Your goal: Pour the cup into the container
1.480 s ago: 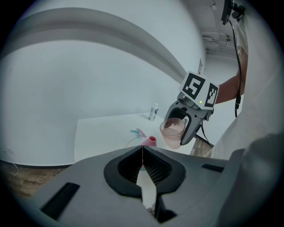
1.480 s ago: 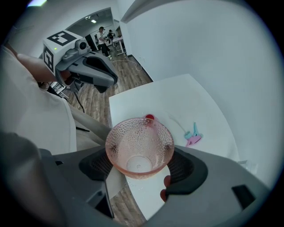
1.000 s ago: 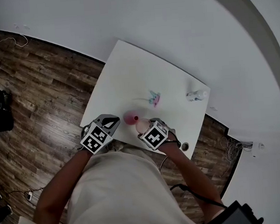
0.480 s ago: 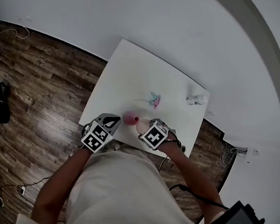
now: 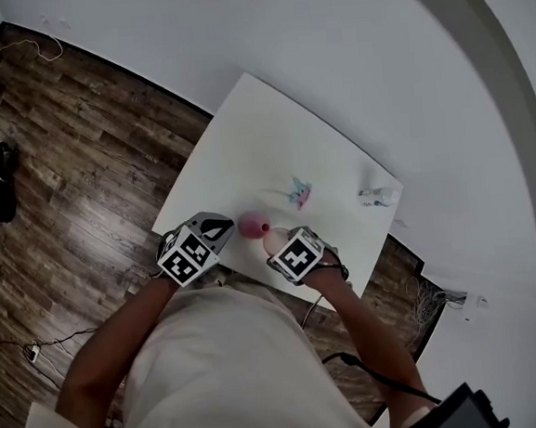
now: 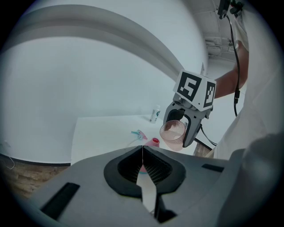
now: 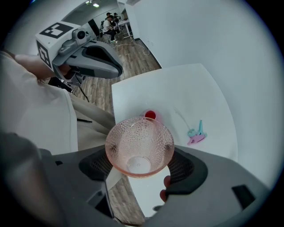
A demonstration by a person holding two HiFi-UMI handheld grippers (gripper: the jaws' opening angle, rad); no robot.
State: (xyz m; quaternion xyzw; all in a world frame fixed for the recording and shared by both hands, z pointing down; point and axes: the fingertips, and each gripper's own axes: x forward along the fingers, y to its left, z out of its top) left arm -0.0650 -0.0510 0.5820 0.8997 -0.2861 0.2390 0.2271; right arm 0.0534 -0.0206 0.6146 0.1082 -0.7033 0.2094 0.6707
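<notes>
Clasping tilted cup [image 7: 139,146], right gripper [image 7: 140,163] aloft

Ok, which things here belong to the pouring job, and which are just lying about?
In the job: pink cup, held in the right gripper; pink container on the table beyond it.
Lying about: teal-and-pink clip-like item; small white bottle near the table's far edge; left gripper, shut and empty.

Two hand-held grippers, side by side, tips angled toward each other.
In the head view the left gripper [image 5: 216,229] points toward 1 o'clock, jaws pressed together; the right gripper [image 5: 274,244], at its 3 o'clock, points toward 11 o'clock, jaws clamped round a cup [image 7: 139,146].
</notes>
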